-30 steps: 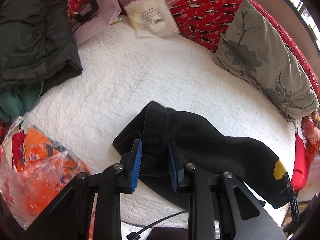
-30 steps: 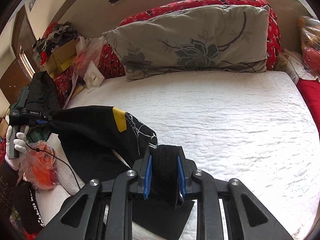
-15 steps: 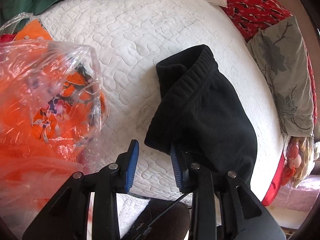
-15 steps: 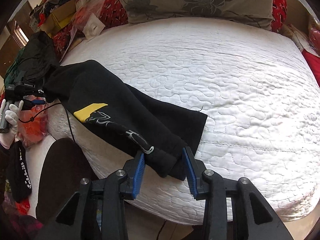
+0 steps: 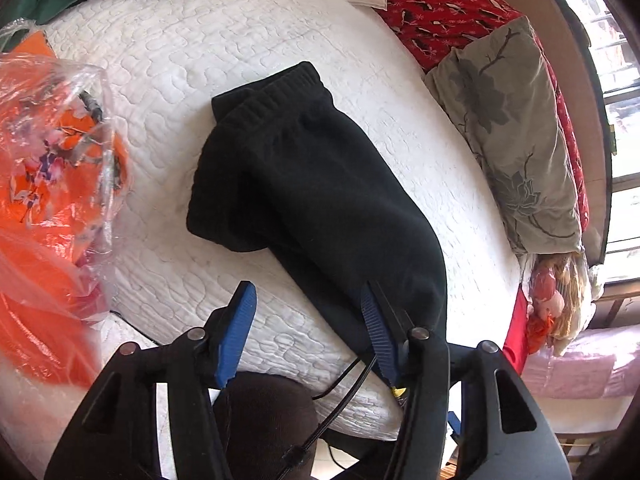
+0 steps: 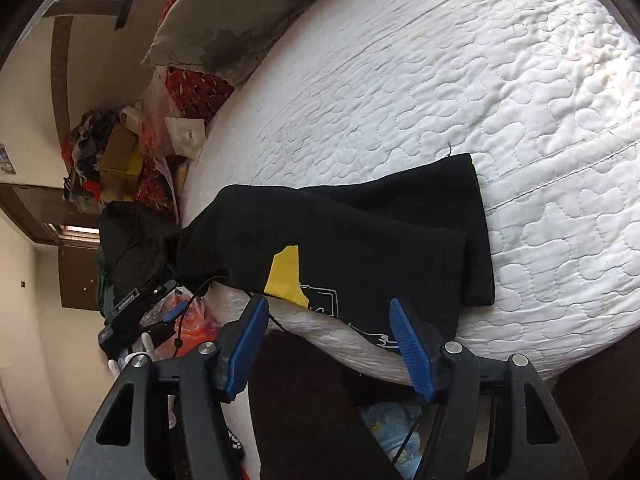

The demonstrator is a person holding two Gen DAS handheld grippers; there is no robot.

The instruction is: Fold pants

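Note:
Black pants [image 5: 320, 200] lie flat along the near edge of the white quilted bed [image 5: 248, 40], ribbed waistband at the far left end. In the right wrist view the pants [image 6: 360, 240] show a yellow patch and white print, with the leg ends folded over. My left gripper [image 5: 308, 320] is open and empty, just short of the pants, its right finger beside the cloth. My right gripper [image 6: 328, 336] is open and empty, hovering at the bed's edge below the yellow patch.
An orange item in a clear plastic bag [image 5: 52, 160] sits left of the pants. A grey floral pillow [image 5: 512, 120] and red patterned cover [image 5: 432, 12] lie at the far side. Dark clothes [image 6: 132, 240] and boxes are piled at the bed's left end.
Both grippers have let go of the pants, opened wide and pulled back toward the bed's near edge. The pants now lie flat on the bed. The right wrist view has rolled sideways.

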